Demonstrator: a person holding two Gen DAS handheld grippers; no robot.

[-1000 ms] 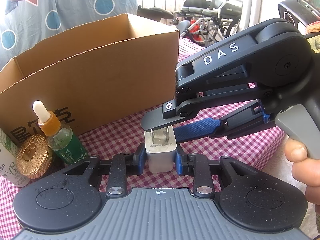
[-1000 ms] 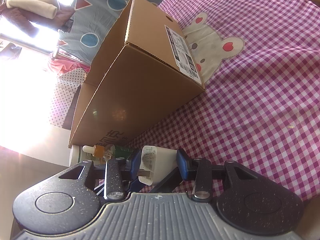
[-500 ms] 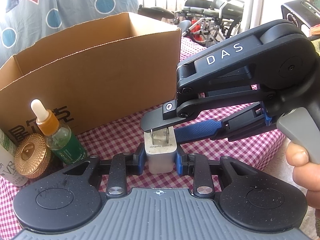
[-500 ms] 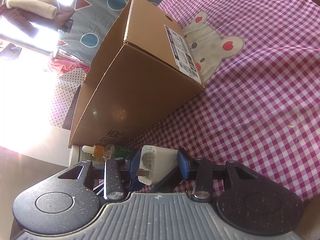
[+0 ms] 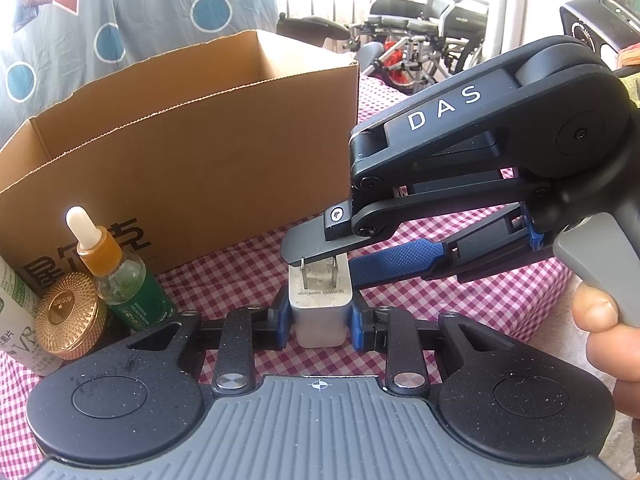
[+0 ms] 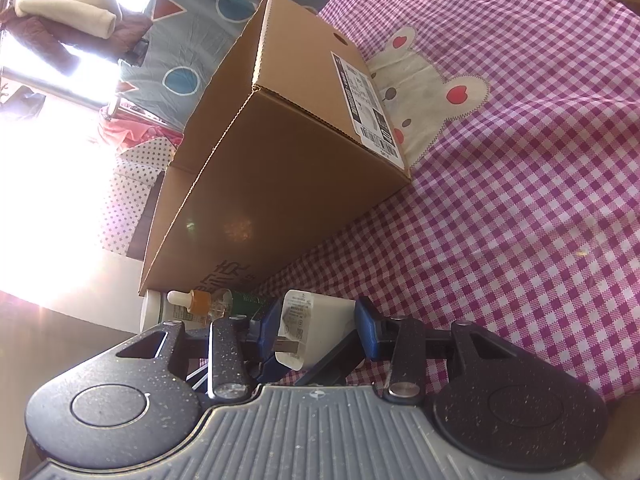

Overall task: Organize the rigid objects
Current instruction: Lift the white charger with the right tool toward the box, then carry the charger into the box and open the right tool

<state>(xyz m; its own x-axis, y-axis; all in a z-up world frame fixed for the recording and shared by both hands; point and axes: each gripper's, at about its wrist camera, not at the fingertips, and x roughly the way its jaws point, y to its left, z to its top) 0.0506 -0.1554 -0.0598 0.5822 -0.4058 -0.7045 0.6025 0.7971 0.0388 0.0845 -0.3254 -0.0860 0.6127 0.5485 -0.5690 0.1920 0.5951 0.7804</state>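
Note:
A white wall charger [image 5: 320,304] with two metal prongs pointing up is clamped between the blue pads of my left gripper [image 5: 320,316], low over the checked cloth. My right gripper [image 6: 316,328] reaches in from the right; its fingers flank the same charger [image 6: 316,320], the right pad a little apart from it. In the left wrist view the right gripper's upper finger [image 5: 312,240] lies across the prongs. An open cardboard box [image 5: 180,152] stands behind, also seen in the right wrist view [image 6: 280,184].
A dropper bottle [image 5: 120,280] with an orange collar, a round gold jar [image 5: 66,326] and a white bottle [image 5: 16,316] stand left of the charger, before the box. The pink checked tablecloth [image 6: 520,200] bears a rabbit patch [image 6: 420,84]. Wheelchairs [image 5: 420,32] stand beyond the table.
The right pad of my right gripper has drawn slightly away from the charger. Otherwise both grippers and the charger stay in place.

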